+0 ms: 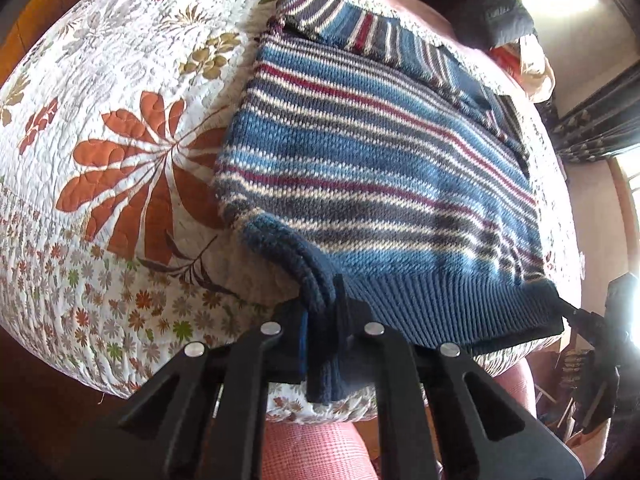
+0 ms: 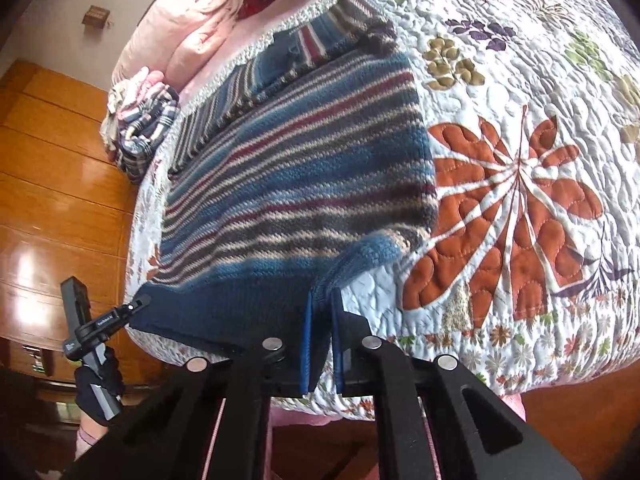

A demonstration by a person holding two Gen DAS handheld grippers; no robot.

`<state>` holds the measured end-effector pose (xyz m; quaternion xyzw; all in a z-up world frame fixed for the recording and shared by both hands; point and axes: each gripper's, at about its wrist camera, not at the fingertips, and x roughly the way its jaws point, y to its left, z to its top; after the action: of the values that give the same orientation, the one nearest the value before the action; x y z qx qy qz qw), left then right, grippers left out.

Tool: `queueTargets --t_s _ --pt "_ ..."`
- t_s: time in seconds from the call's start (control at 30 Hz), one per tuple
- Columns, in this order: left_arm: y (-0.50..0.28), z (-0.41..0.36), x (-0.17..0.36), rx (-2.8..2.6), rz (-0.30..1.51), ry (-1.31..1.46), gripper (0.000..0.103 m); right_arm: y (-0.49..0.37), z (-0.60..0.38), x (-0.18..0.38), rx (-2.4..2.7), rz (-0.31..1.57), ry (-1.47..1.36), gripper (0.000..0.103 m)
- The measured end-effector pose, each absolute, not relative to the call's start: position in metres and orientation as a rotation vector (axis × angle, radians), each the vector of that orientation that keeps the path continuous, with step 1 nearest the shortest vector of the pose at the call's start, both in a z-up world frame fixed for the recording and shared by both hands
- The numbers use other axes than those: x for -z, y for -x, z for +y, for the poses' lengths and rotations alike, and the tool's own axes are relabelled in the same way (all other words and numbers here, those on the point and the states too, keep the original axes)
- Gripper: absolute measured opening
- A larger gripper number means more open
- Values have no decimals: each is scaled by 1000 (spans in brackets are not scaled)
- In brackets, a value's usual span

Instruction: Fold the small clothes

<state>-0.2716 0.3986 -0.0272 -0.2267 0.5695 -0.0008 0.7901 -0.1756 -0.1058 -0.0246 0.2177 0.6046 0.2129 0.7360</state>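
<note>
Left gripper [image 1: 322, 320]: clamped on the bunched ribbed hem corner of the striped sweater [image 1: 360, 168]; knit is seen pinched between the jaws, with a fold hanging below them.

Right gripper [image 2: 320, 320]: the blue-padded jaws stand narrowly apart around the opposite hem corner; the knit enters the gap, but a firm grip cannot be confirmed.

Striped sweater: spread flat on the floral quilt [image 1: 120, 128] directly ahead of both grippers, its dark hem at the near bed edge, its neck end farthest away; a sleeve [image 2: 224, 100] is laid folded across the far part of the body.

Surroundings: a plaid garment pile [image 2: 140, 128] and a pink pillow [image 2: 180, 28] are seen well apart from the sweater, beyond its far side.

Risk, slippage: the right corner is judged likely to slide out on lifting, owing to the loose hold.

Risk, skewed fold: uneven lifting of the two corners would probably drag the hem askew.

Risk, sleeve: the tucked sleeve may be shaken loose by a quick lift.
</note>
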Motion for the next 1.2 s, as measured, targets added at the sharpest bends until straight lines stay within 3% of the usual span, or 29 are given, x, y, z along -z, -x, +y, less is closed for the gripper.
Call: queueTargets --t_s 0.23,0.63,0.97,1.13,1.2 --pt "219 404 23 -25 1187 500 8 122 -109 20 -464 1315 -529 6" --pt "157 412 75 -62 1251 590 9 56 -105 64 -443 1403 -553 6" --pt "158 432 76 0 1235 729 21 47 -119 70 -388 1400 -445 5" --pt "182 459 61 15 1165 900 25 53 -121 56 -407 1362 -366 13" --pt "189 468 48 -45 1132 855 32 54 -116 48 -441 1347 -355 14"
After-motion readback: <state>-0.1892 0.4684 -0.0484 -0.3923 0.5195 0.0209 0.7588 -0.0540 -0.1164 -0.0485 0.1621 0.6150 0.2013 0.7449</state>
